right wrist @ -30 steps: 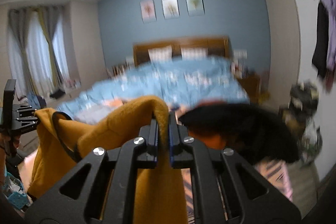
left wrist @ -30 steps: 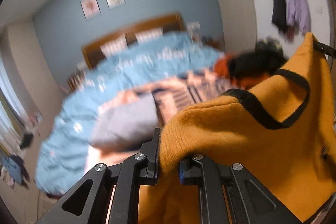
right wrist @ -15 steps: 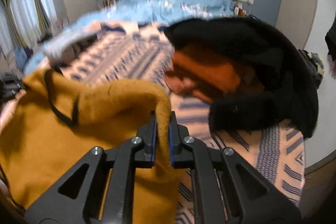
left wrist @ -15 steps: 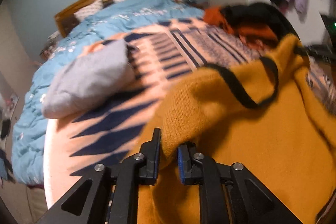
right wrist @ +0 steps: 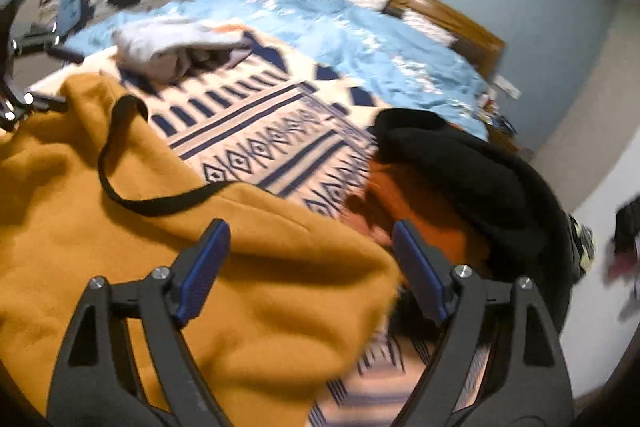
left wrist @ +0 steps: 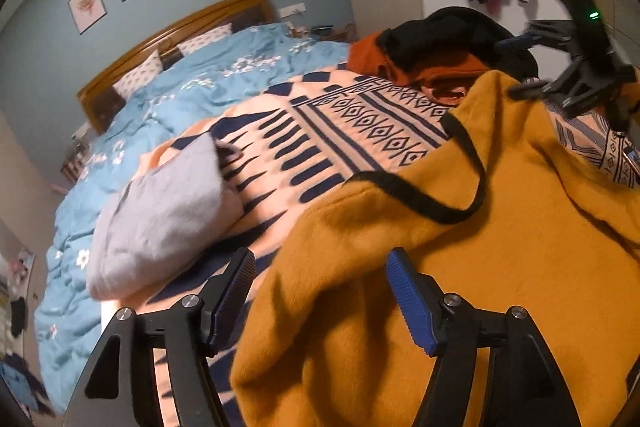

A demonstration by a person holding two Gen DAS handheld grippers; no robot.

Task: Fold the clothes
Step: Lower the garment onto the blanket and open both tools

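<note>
Looking through the left wrist cam, the left gripper has its jaws spread wide, and the mustard sweater lies loose between them on the patterned blanket, filling the 3 to 6 o'clock area. A grey folded garment sits at 9 o'clock.

On the right wrist cam, the right gripper is spread apart too, with the sweater draped from 6 to 9 o'clock. A black and rust clothes pile sits at 3 o'clock.

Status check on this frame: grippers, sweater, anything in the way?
Left hand-held gripper open, right hand-held gripper open. Mustard sweater lying on patterned blanket. Clothes pile beside it.
</note>
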